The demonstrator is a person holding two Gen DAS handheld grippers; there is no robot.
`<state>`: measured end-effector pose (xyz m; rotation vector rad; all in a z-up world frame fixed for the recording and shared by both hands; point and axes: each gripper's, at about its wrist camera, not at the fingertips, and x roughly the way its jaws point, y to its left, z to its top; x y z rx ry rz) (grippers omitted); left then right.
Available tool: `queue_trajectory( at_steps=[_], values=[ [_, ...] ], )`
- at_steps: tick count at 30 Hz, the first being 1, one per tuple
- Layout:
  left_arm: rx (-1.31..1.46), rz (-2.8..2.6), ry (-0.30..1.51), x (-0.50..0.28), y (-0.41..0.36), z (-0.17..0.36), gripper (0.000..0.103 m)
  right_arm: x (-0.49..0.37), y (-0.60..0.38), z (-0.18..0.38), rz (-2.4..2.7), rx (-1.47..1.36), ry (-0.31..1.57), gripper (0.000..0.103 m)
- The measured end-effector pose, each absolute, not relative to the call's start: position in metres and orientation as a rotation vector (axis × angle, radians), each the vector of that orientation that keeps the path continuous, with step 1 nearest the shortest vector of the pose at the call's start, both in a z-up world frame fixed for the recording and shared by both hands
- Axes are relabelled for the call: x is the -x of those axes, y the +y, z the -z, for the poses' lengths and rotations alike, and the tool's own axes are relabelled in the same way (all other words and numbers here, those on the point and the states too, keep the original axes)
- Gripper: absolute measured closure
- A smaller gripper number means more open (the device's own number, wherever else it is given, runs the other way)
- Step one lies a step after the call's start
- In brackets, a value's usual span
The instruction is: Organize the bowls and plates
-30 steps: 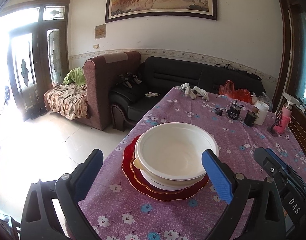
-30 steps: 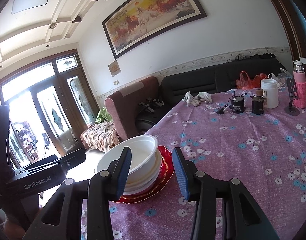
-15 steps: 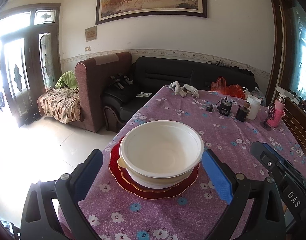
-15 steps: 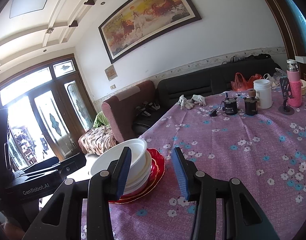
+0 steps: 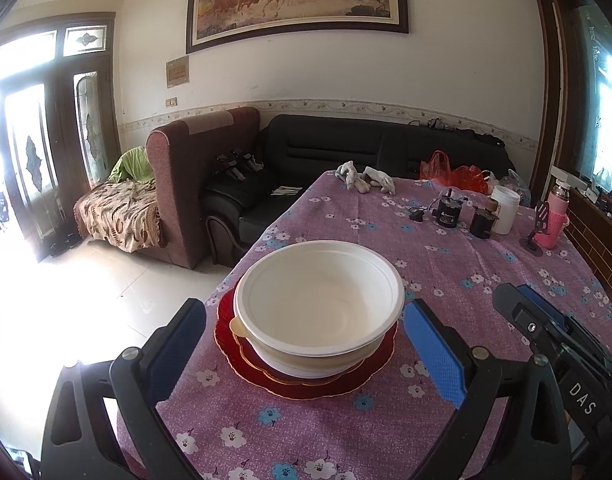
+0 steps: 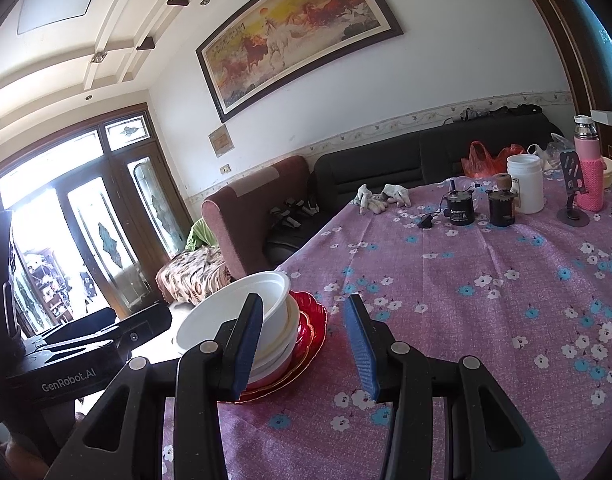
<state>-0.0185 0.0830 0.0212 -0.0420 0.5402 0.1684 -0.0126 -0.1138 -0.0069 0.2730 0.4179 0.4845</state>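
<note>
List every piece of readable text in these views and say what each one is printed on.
"GenRobot.AI": on the body of the left gripper, seen from the right wrist.
"DAS": on the body of the right gripper, seen from the left wrist.
Characters on the horse painting and the label on the black canister: too small to read.

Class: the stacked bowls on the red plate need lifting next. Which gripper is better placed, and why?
Probably the left gripper: its open jaws frame the white plastic bowl stack on the red scalloped plate. The right gripper sits beside it, the stack behind its left finger.
</note>
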Motion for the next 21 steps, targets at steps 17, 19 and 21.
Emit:
queue_trajectory(
  at_steps=[17, 19, 21],
  values=[
    [0.044, -0.176, 0.514, 0.0156, 0.0859, -0.0221, 0.000, 0.0077, -0.1087, 0.0094, -0.486, -0.258, 0.431, 0.056],
    [0.029, -0.189, 0.484, 0.0192, 0.0847, -0.0249, 0.000, 0.0069, -0.1083, 0.0094, -0.484, -0.256, 0.431, 0.056],
    [0.013, -0.198, 0.466, 0.0208, 0.0823, -0.0269, 0.000, 0.0052, -0.1078, 0.0103, -0.481, -0.255, 0.434, 0.056]
  ],
)
